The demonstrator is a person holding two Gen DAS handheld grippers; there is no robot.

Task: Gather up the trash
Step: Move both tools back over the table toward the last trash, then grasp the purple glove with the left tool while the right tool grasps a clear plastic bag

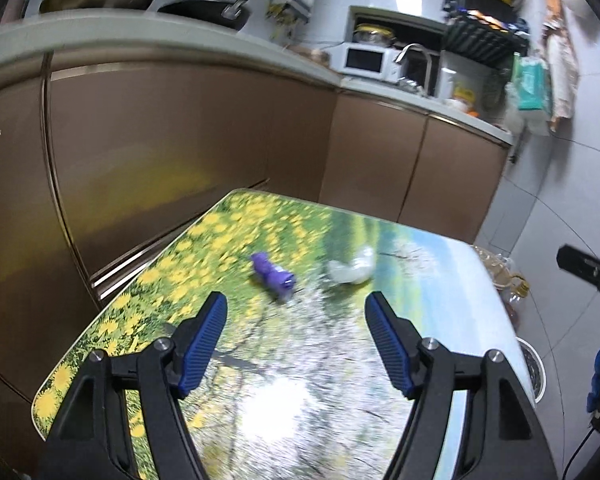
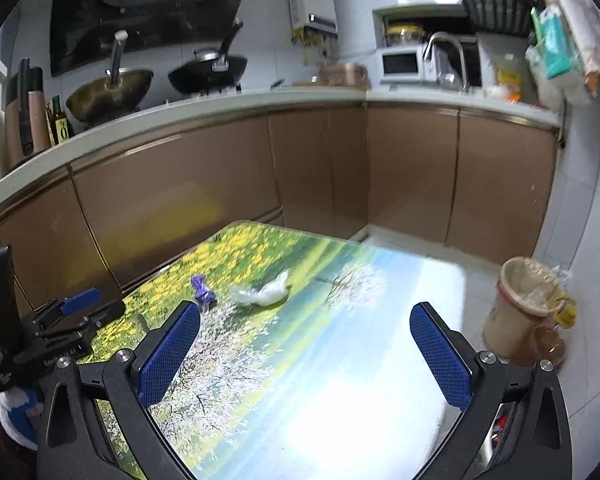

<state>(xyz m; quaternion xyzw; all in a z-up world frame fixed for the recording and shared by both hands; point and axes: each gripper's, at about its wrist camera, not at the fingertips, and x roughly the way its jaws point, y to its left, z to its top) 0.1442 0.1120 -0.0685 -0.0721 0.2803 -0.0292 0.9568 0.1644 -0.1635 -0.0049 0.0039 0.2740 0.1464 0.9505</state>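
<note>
Both hand-held grippers were angled down over the table (image 1: 452, 264), the one with the flowery meadow print, right next to the brown kitchen cabinets (image 1: 180, 132). The left hand-held gripper (image 1: 296, 308) had its blue pads spread fairly wide with nothing between them, just hanging above the table top. The right hand-held gripper (image 2: 305, 316) was spread even wider, also empty, and sat to the right of the left one; you could see the left one at the edge of its view.

The trash was two bits lying near the middle of the table, close together but apart: a crumpled purple wrapper (image 1: 272, 272) and a scrunched white plastic bag (image 1: 352, 268) to its right. Both sat ahead of the pads, not touched. A lined trash bin (image 2: 520, 312) stood on the floor just off the table's right side.
</note>
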